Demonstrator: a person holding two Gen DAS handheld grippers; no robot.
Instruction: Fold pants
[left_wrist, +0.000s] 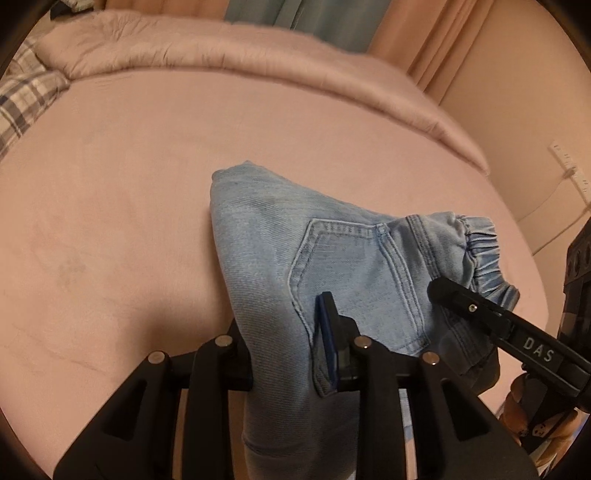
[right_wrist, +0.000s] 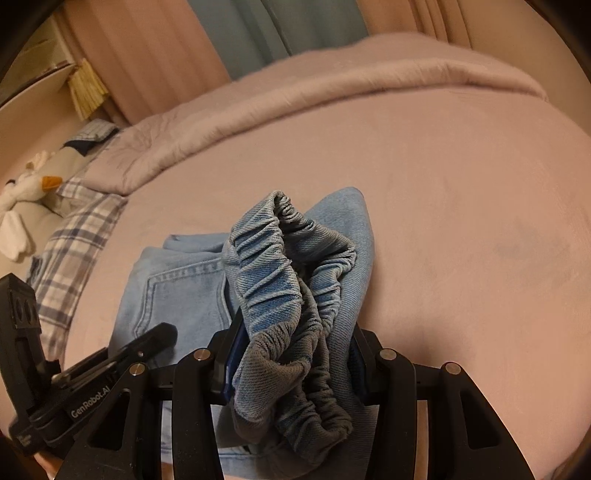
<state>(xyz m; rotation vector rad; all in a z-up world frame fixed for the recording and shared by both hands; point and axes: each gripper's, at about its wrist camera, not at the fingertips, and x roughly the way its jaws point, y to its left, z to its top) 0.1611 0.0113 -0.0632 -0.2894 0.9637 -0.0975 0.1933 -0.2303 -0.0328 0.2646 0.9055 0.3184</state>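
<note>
Light blue denim pants (left_wrist: 295, 240) lie partly folded on the pink bed, back pocket up, elastic waistband at the right. My left gripper (left_wrist: 291, 343) is shut on a fold of the pants near the pocket. My right gripper (right_wrist: 291, 362) is shut on the bunched elastic waistband (right_wrist: 280, 280) and holds it raised; its finger also shows in the left wrist view (left_wrist: 480, 310). The left gripper's finger shows in the right wrist view (right_wrist: 147, 343) beside the pocket. The pants (right_wrist: 177, 295) hang over both grippers' jaws and hide the lower cloth.
The pink bed (left_wrist: 147, 184) spreads wide around the pants. A folded pink duvet (left_wrist: 221, 48) lies along the far side. A plaid pillow (right_wrist: 74, 251) and a white plush toy (right_wrist: 22, 199) sit at the left. Curtains (right_wrist: 277, 29) hang behind.
</note>
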